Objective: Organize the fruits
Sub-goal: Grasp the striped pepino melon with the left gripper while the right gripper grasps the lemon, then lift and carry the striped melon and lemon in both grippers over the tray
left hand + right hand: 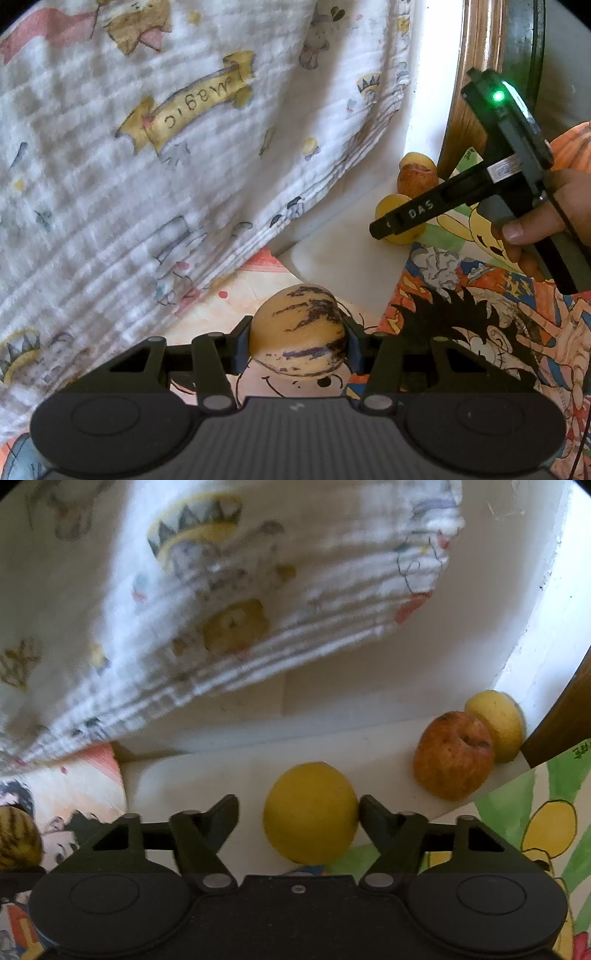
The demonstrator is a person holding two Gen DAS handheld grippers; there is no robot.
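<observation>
My left gripper [298, 343] is shut on a yellow fruit with purple stripes [297, 325], held just above a cartoon-printed mat [461, 325]. My right gripper [298, 806] stands open around a plain yellow round fruit [310, 812]. Its right finger touches the fruit and its left finger is a gap away. Beyond it, a red apple [452, 755] and another yellow fruit [496, 720] lie together in the corner. In the left wrist view the right gripper's finger [402, 218] crosses in front of the yellow fruit [389, 205], with the apple [415, 179] behind.
A white printed cloth [147, 147] hangs over the left and back. The fruits lie on a white surface [221, 775] bordered by a white wall. A round wooden frame [469, 92] leans at the right. A hand [546, 221] holds the right gripper.
</observation>
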